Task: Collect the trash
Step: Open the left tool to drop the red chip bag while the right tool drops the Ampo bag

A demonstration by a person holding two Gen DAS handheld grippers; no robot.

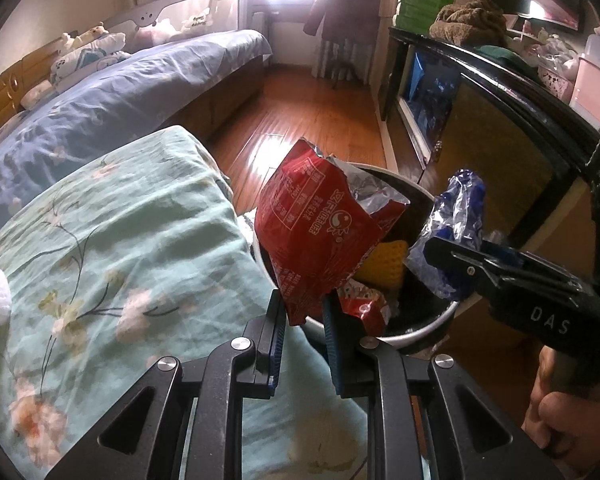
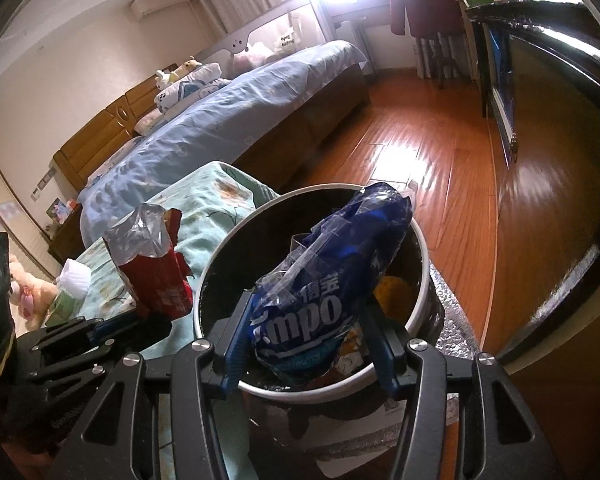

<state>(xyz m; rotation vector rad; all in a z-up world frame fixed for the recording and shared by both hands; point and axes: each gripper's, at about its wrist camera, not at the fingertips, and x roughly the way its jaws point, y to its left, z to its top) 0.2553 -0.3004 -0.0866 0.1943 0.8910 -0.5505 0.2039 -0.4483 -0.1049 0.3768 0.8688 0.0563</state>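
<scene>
My left gripper (image 1: 303, 308) is shut on the bottom edge of a torn red snack bag (image 1: 316, 232), which stands up over the near rim of the trash bin (image 1: 420, 332). In the right wrist view the same red snack bag (image 2: 156, 272) sits in the left gripper (image 2: 148, 322) just left of the trash bin (image 2: 206, 276). My right gripper (image 2: 308, 340) is shut on a crumpled blue plastic package (image 2: 328, 280), held above the bin's opening. From the left wrist view, the right gripper (image 1: 440, 252) and the blue plastic package (image 1: 456, 216) hang over the bin's right side.
The bin holds a yellow item (image 1: 384, 268) and a red wrapper (image 1: 364, 308). A bed with a green floral cover (image 1: 120, 240) touches the bin's left side. A dark cabinet (image 1: 500, 92) stands to the right, with wooden floor (image 2: 420, 160) beyond. A person's hand (image 1: 556, 420) grips the right handle.
</scene>
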